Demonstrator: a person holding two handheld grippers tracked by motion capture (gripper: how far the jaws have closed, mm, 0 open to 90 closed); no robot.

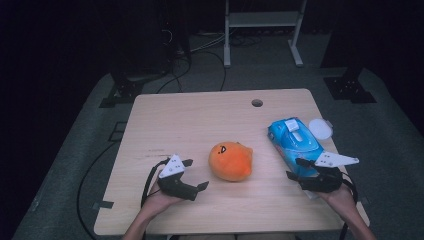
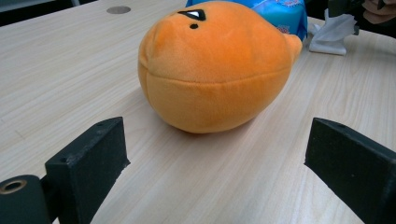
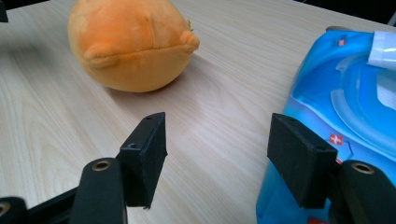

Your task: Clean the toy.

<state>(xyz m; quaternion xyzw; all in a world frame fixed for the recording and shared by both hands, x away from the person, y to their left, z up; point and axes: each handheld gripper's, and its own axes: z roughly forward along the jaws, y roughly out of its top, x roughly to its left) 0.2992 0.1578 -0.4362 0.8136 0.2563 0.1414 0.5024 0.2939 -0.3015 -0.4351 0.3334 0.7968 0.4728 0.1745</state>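
Observation:
An orange round plush toy [image 1: 230, 161] with a small face lies in the middle of the wooden table [image 1: 190, 120]. My left gripper [image 1: 196, 174] is just left of it, open, and the plush [image 2: 215, 70] sits ahead of its empty jaws [image 2: 217, 144]. A blue pack of wet wipes [image 1: 295, 137] lies to the right. My right gripper [image 1: 294, 168] stands open at the pack's near end. In the right gripper view its jaws [image 3: 219, 135] hold only bare table between them, one jaw right against the pack [image 3: 345, 93], and the plush [image 3: 126, 42] is farther off.
A round white lid [image 1: 320, 128] sits beside the pack near the table's right edge. A crumpled white tissue [image 2: 331, 35] lies by the pack's near end. There is a cable hole [image 1: 257, 103] at the back of the table. Dark stands and cables are on the floor beyond.

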